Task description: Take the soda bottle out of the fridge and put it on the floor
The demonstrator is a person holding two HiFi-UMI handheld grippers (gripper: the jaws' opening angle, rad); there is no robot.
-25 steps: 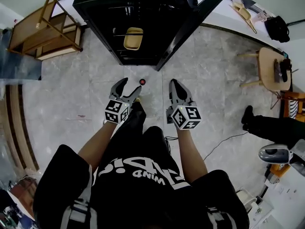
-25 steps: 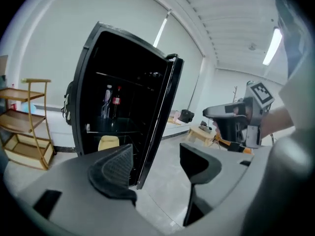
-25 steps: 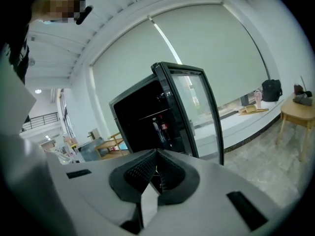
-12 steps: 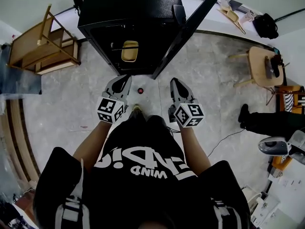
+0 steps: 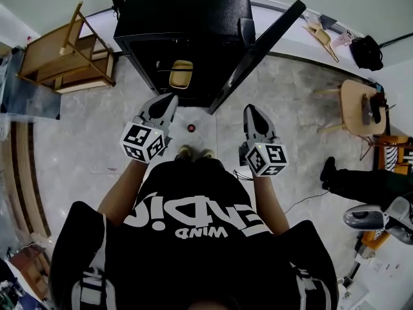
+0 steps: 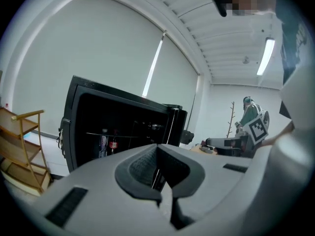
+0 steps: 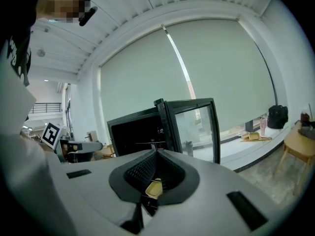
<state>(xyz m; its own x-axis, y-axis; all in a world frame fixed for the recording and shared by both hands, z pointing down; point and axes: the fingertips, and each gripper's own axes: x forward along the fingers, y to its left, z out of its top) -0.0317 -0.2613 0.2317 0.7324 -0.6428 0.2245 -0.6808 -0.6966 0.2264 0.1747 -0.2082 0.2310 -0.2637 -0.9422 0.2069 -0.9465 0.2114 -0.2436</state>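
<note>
The soda bottle (image 5: 191, 128) stands on the floor in front of the black fridge (image 5: 187, 24); from above only its red cap shows. My left gripper (image 5: 170, 100) hangs above and to the left of it. Its jaws have just been closing and now meet with nothing between them. My right gripper (image 5: 251, 110) is off to the bottle's right, shut and empty. In the left gripper view the jaws (image 6: 158, 154) point at the open fridge (image 6: 118, 132). The right gripper (image 7: 156, 154) also faces the fridge (image 7: 162, 127).
The fridge door (image 5: 258, 50) stands open to the right. A yellow dish (image 5: 181, 73) sits on a fridge shelf. A wooden rack (image 5: 64, 53) lies at the left. At the right are a round wooden table (image 5: 358, 105) and a person's dark legs (image 5: 361, 183).
The left jaws went from open beside the bottle to shut. Both grippers rose and drew away from the bottle, which stays on the floor.
</note>
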